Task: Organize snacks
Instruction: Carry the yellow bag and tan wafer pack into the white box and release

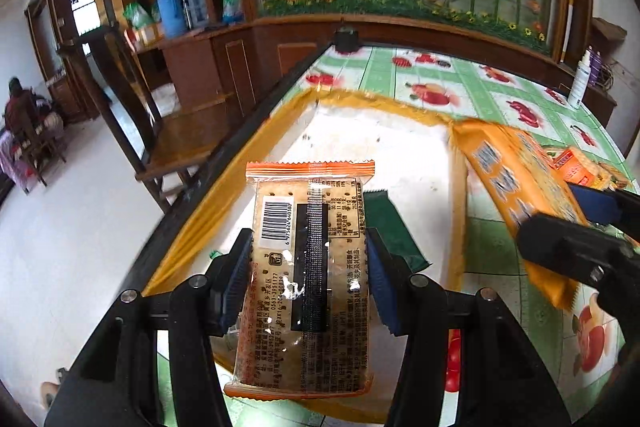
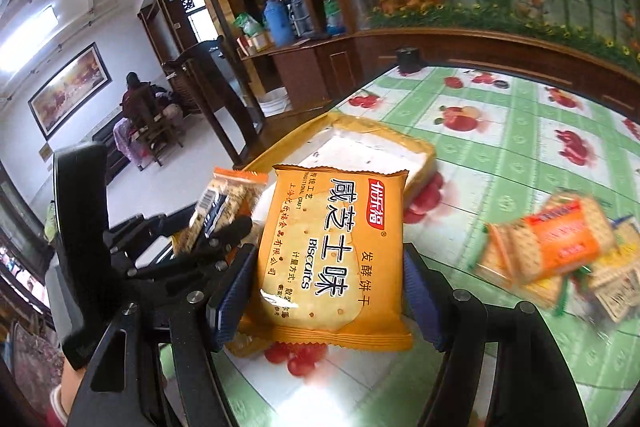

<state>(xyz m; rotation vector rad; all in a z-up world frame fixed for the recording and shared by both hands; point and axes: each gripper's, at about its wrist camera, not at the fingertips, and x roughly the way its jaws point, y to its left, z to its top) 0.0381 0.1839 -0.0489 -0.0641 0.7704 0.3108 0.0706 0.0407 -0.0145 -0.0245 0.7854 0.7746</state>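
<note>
My left gripper [image 1: 308,275] is shut on a clear cracker packet with orange ends [image 1: 308,279], barcode side up, held above a shallow yellow box with a white floor [image 1: 400,147]. A dark green packet [image 1: 394,231] lies in the box. My right gripper [image 2: 326,287] is shut on a yellow biscuit packet [image 2: 332,259], held over the table near the box's right edge [image 2: 420,151]. The right gripper and its yellow packet [image 1: 516,183] show at the right of the left wrist view. The left gripper with its packet [image 2: 224,211] shows at the left of the right wrist view.
A pile of several loose cracker packets [image 2: 560,259] lies on the green fruit-print tablecloth [image 2: 500,131] to the right. A black object [image 1: 346,39] stands at the table's far corner. A white bottle [image 1: 580,79] stands far right. A wooden chair [image 1: 168,131] stands left of the table.
</note>
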